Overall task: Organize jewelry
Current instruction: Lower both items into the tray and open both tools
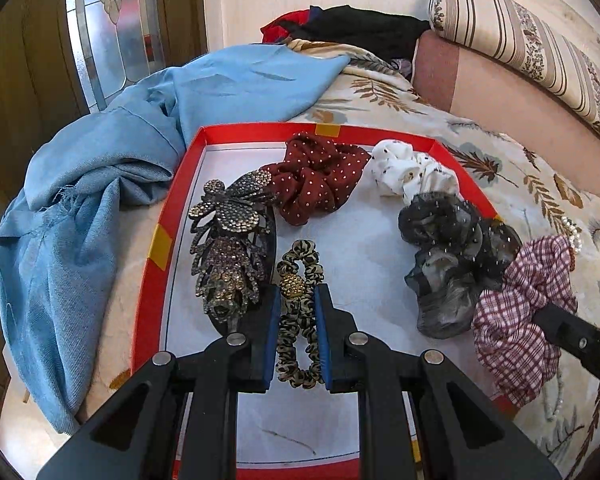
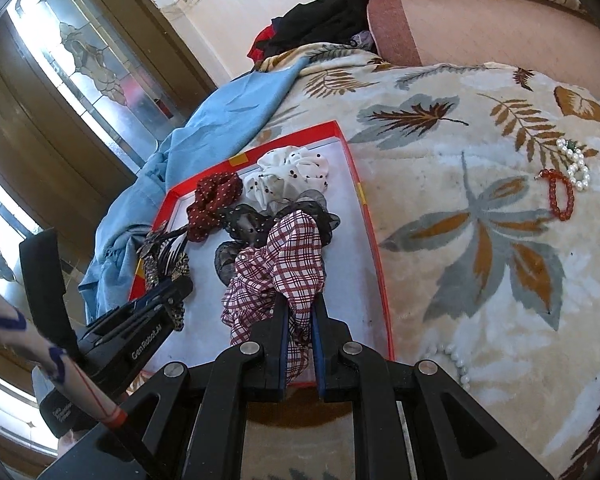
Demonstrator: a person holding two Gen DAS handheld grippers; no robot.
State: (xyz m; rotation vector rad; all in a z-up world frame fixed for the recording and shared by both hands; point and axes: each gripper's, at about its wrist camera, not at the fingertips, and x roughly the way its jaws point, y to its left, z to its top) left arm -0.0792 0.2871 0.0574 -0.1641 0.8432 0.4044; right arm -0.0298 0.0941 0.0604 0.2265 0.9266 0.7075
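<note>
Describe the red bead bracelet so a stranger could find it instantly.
Start at the red-rimmed tray on the leaf-print blanket, then look off to its right. The red bead bracelet lies there beside a white pearl bracelet; it alone is red.

I count five scrunchies: maroon (image 1: 316, 178), white (image 1: 410, 172), black (image 1: 448, 236), plaid (image 1: 520, 312) and leopard (image 1: 300, 320). One tray (image 1: 156, 248) holds them. Hair clips (image 1: 230, 240): two, I think, though they overlap. Bracelets on the bed (image 2: 480, 260): one red (image 2: 560, 194), one pearl (image 2: 576, 164). One pearl strand (image 2: 456, 360). One blue cloth (image 1: 100, 184).
</note>
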